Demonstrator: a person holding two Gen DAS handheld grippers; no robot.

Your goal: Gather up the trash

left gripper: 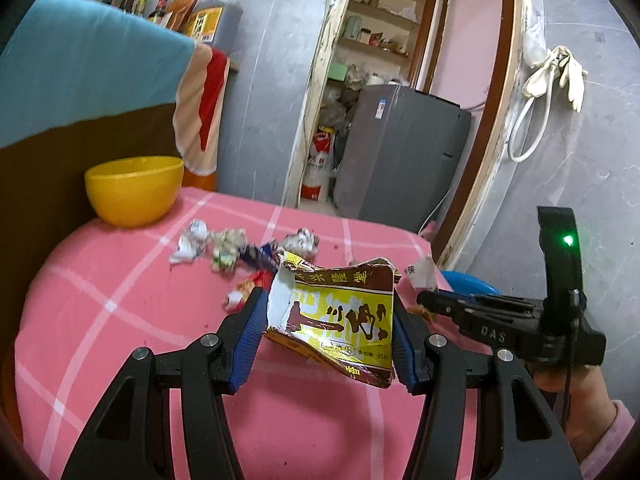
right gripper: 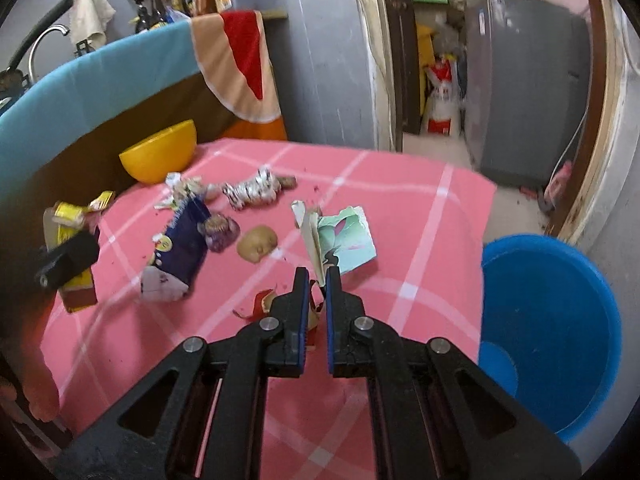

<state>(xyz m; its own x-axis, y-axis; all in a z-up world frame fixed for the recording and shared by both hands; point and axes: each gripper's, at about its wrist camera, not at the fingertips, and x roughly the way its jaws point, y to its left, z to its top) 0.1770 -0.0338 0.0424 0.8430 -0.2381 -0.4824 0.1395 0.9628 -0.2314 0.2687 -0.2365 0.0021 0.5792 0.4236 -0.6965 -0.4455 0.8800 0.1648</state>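
Left gripper [left gripper: 326, 312], fingers spread to the width of a crumpled yellow-and-brown snack packet [left gripper: 340, 312] and pressed against its two side edges, so that the packet is held upright above the pink checked tablecloth [left gripper: 120, 320]. Right gripper [right gripper: 317, 280], fingers drawn almost together, pinching the near edge of a torn pale-green paper wrapper [right gripper: 344, 240] that stands up from the cloth. Remaining trash lies scattered on the far half of the table: a dark blue foil wrapper [right gripper: 182, 244] left of centre, a purple cupcake liner [right gripper: 219, 232] touching its right side, a brown rounded scrap [right gripper: 258, 242] just beside the liner, a crumpled black-and-white wrapper [right gripper: 254, 192] farther back, and a small heap of crumpled paper [right gripper: 184, 190] near it. Red peel pieces [right gripper: 262, 304] lie on the cloth just left of the right gripper's fingers. Yellow bowl [right gripper: 160, 154] at the far left corner of the table, against the brown panel topped with a blue cloth [right gripper: 100, 76]. Blue plastic basin [right gripper: 548, 328] on the floor just off the table's right edge. Grey appliance [right gripper: 524, 100] in the doorway beyond.
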